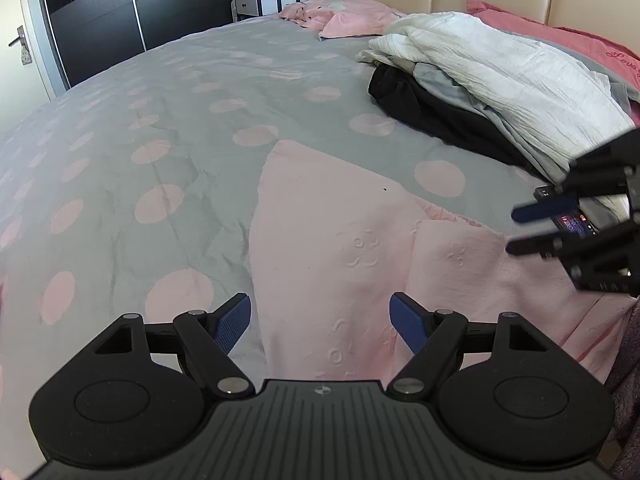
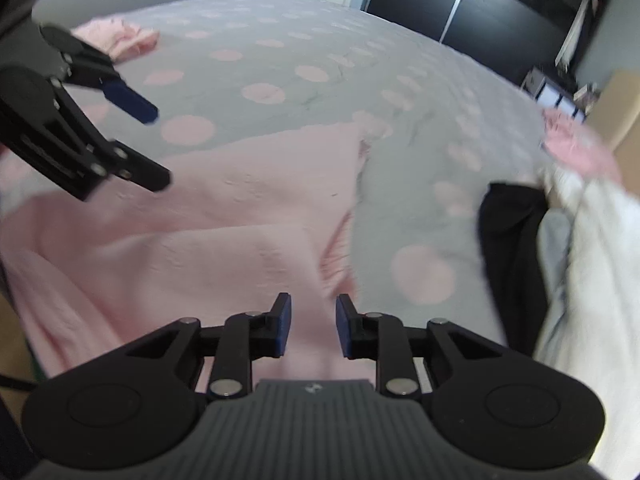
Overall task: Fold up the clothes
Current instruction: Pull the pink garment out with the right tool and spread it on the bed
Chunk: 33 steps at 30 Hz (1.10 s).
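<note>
The left gripper point(image 1: 320, 320) is held with its jaws spread wide and nothing between them, above the near edge of a pink garment point(image 1: 340, 240) spread on the bed. The right gripper point(image 2: 312, 326) is seen with its jaws parted a little; pink cloth shows in the gap, but no pinch can be made out, so nothing is judged to be held. The garment lies directly ahead of and beneath both tools, with one flap already laid over along its far side. It is judged light, soft and limp, textured enough not to slip; it would sag if lifted by one point, so its edges or corners are best taken, one in each tool. Further off, to the right, a pile of clothes point(image 1: 500, 80) rests on the dotted bedspread point(image 1: 160, 120).
</note>
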Tool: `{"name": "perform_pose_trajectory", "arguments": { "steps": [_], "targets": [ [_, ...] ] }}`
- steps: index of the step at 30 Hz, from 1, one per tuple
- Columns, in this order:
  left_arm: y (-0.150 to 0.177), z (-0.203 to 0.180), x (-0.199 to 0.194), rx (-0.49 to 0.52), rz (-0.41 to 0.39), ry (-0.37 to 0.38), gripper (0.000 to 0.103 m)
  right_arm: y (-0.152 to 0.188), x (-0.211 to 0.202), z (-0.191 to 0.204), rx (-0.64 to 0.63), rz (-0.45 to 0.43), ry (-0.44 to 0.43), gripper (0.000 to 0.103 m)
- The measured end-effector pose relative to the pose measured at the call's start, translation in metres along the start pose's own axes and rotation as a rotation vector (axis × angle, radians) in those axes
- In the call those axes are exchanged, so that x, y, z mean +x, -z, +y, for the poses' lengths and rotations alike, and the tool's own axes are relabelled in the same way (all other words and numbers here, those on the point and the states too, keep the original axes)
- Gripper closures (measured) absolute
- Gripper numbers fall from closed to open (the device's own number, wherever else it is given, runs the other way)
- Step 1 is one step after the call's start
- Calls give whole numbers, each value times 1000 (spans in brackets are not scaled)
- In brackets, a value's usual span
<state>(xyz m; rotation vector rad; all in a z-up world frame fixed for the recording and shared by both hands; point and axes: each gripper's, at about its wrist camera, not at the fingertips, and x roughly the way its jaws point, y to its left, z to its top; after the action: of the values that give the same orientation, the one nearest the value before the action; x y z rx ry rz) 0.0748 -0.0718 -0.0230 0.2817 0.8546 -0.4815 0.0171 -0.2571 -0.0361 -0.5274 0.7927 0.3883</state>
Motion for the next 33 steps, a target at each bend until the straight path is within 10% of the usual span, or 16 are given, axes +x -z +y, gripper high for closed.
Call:
{"name": "perform_pose_trajectory", "arguments": {
  "steps": [13, 14, 33],
  "targets": [
    [1, 7, 13, -12, 42, -10, 27, 7, 58, 9, -422, 15, 40, 83],
    [1, 7, 14, -10, 43, -8, 27, 7, 58, 9, -417, 16, 36, 103],
    [3, -5, -13, 29, -17, 13, 27, 50, -59, -59, -53, 169, 299, 103]
  ]
}}
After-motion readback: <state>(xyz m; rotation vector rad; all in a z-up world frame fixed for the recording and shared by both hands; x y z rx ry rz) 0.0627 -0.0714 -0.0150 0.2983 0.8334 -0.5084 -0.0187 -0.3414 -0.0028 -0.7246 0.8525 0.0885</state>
